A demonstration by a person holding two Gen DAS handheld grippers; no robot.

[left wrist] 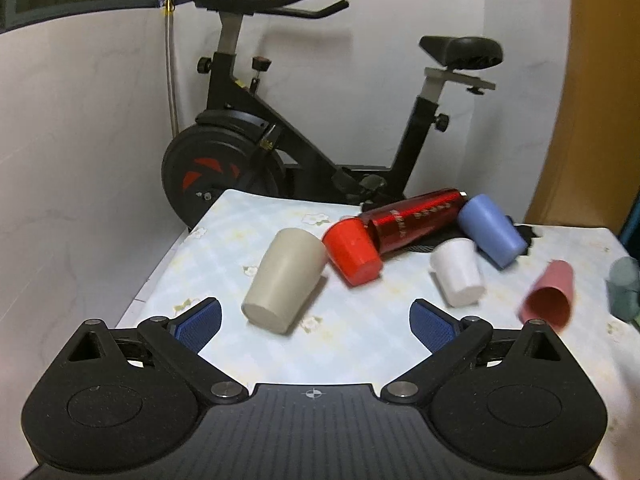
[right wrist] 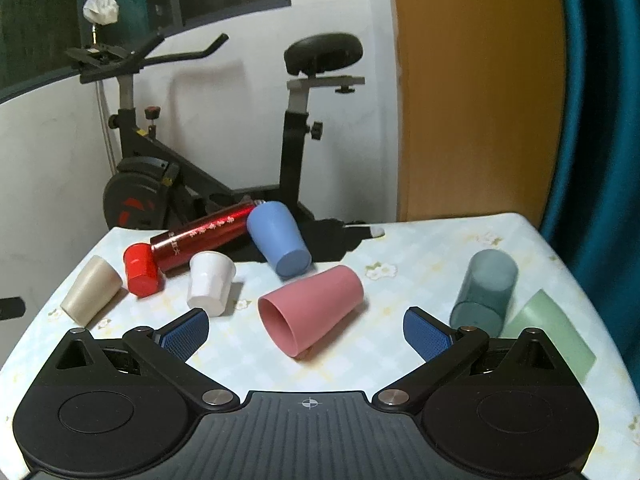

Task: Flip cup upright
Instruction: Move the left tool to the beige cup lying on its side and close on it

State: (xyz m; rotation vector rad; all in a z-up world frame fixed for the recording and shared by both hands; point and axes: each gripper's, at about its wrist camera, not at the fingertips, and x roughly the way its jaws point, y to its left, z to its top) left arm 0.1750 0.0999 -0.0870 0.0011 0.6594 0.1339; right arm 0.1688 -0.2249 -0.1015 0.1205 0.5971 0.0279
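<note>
Several cups lie on their sides on the table. A beige cup lies just ahead of my open, empty left gripper, base toward me; it also shows in the right wrist view. A pink cup lies between the spread fingers of my open, empty right gripper, mouth toward me; it appears blurred in the left wrist view. A red cup, a white cup and a blue cup lie further back.
A red metal bottle lies at the table's far side. A teal translucent cup and a pale green cup lie at the right. The flowered tablecloth covers the table. An exercise bike stands behind, by the white wall.
</note>
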